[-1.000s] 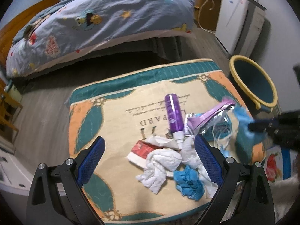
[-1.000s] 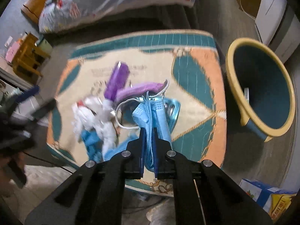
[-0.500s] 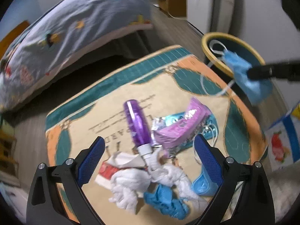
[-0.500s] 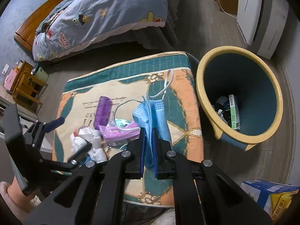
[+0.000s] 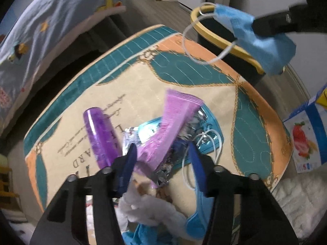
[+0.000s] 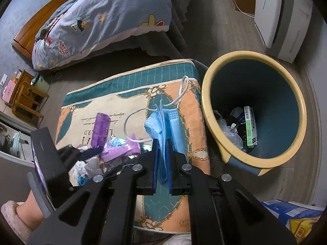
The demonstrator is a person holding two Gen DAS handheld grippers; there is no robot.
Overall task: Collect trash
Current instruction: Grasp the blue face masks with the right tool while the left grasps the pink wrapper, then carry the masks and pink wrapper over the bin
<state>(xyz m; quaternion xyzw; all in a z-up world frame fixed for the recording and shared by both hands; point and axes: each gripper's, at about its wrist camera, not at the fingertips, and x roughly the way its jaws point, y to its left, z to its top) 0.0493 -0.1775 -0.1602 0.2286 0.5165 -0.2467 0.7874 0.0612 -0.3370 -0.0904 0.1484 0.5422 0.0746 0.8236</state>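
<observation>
A trash pile lies on a low table under a teal, orange and cream cloth point(image 5: 184, 71): a purple bottle point(image 5: 102, 134), a purple wrapper point(image 5: 173, 118), a silver-teal foil packet point(image 5: 208, 126), white tissues point(image 5: 147, 206) and a blue mask point(image 5: 196, 220). My left gripper point(image 5: 162, 161) points down into the pile, its jaws closing with the purple wrapper between them; the right pad still stands clear of it. My right gripper point(image 6: 162, 153) is shut on a blue face mask point(image 6: 163, 122), held over the table's right edge beside the yellow-rimmed bin point(image 6: 204, 94).
The bin holds a green box point(image 6: 250, 126) and crumpled plastic. A bed with a printed quilt point(image 6: 106, 20) stands behind the table and a white cabinet point(image 6: 282, 16) at the back right. A strawberry-print box point(image 5: 304, 136) lies on the floor. A slippered foot point(image 6: 12, 218) shows at lower left.
My left gripper has come down onto the pile and its jaws have narrowed around the purple wrapper. My right gripper has carried the blue mask off the pile towards the bin.
</observation>
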